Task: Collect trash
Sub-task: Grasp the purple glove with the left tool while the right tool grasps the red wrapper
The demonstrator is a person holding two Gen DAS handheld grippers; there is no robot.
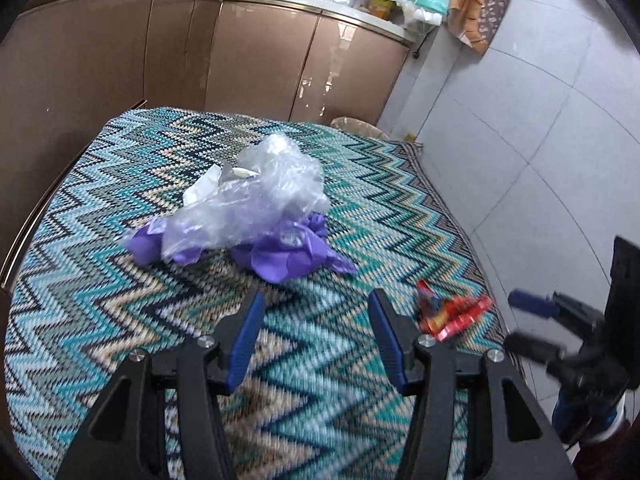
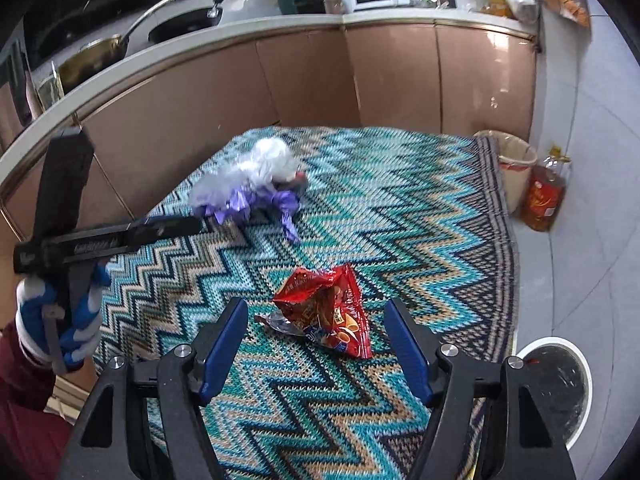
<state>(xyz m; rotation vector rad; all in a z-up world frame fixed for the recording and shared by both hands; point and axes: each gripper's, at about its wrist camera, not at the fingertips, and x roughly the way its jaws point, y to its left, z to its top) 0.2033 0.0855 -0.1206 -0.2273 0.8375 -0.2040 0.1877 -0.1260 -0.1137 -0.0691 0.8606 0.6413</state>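
A crumpled clear plastic bag point(image 1: 264, 196) lies tangled with purple gloves point(image 1: 280, 258) in the middle of the zigzag-patterned tablecloth point(image 1: 120, 280). My left gripper point(image 1: 317, 296) hovers just short of this heap, open with nothing between its fingers. A red snack packet point(image 2: 328, 316) lies flat nearer the table's right edge. My right gripper point(image 2: 317, 304) is open with its blue pads either side of the packet's near end, not touching it. The left wrist view shows the packet point(image 1: 448, 312) and the right gripper point(image 1: 514, 320) beside it. The left gripper point(image 2: 196, 224) appears side-on in the right wrist view.
A beige waste bin point(image 2: 516, 164) stands on the floor past the table's far right corner, with an oil bottle point(image 2: 544, 200) beside it. A white-rimmed round bin point(image 2: 560, 392) sits by the near right corner. Brown cabinets point(image 1: 260, 60) run behind the table.
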